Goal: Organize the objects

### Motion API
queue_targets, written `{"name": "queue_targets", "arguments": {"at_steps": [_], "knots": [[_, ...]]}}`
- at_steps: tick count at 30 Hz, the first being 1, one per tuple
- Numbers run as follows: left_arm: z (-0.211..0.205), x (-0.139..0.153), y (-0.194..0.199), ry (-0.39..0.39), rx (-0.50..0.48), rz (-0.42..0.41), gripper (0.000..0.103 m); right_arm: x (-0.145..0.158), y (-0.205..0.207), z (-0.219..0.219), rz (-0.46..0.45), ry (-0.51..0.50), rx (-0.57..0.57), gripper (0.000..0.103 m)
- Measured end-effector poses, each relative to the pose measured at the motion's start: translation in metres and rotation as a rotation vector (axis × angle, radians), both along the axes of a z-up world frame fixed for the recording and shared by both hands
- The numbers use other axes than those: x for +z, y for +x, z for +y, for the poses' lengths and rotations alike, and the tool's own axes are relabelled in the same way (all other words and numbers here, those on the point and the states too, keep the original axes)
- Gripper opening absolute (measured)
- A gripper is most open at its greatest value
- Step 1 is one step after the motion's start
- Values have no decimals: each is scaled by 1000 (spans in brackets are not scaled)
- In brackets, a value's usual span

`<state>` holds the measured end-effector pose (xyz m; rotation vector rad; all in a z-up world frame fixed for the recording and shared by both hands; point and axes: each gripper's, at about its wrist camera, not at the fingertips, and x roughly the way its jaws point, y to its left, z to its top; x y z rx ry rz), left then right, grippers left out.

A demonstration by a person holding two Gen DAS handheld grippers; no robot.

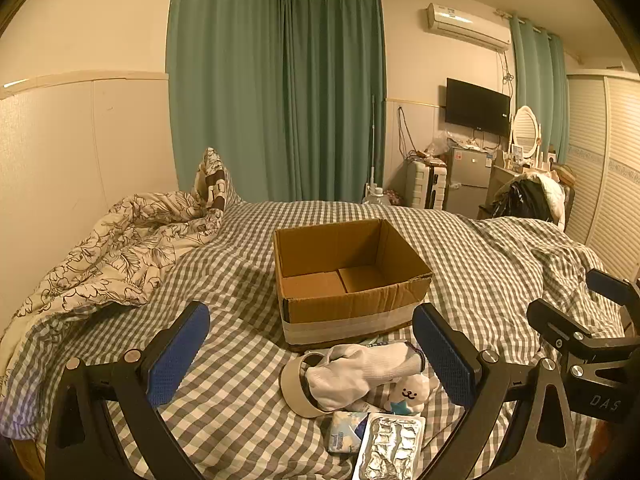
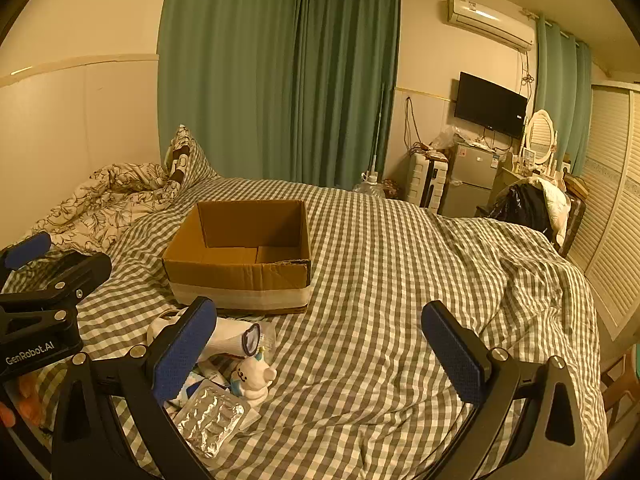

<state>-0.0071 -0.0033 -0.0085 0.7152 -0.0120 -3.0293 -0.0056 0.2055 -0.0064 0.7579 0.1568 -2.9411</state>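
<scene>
Cardboard forms the open box (image 1: 352, 276) that we take as the receptacle; it sits on the gingham-covered bed (image 1: 480, 256) and shows nothing inside. We hold the left hand-held gripper (image 1: 312, 356) with its fingers spread wide and empty above the clutter. We hold the right hand-held gripper (image 2: 320, 352) equally spread and empty, over bare bedding to the right of the pile.

The objects lie just in front of the box's near wall: a white sock (image 1: 360, 372) draped over a roll of tape (image 1: 296, 392), a small white plush figure (image 1: 408, 394), a foil blister pack (image 1: 392, 446) and a light blue packet (image 1: 344, 432). The sock lies directly between the left fingers, its long axis running left to right, roughly across the gap. We judge the left hand nearer; the box lies straight ahead beyond it.

The blister pack is cut off by the lower edge of the left view. The right gripper's own left finger hides part of the pile, and the packet's print is illegible
</scene>
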Motion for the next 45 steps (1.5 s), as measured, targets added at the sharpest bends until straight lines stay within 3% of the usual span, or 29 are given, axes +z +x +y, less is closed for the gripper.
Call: {"name": "queue_targets", "arguments": {"at_steps": [33, 40, 45], "knots": [[-4, -10, -5, -1, 4, -15, 103, 1, -1, -10, -15, 17, 39, 103], [-3, -19, -11, -4, 0, -42, 103, -5, -5, -10, -30, 19, 48, 103], [-9, -39, -28, -6, 19, -112, 103, -27, -19, -9, -86, 12, 61, 103]]}}
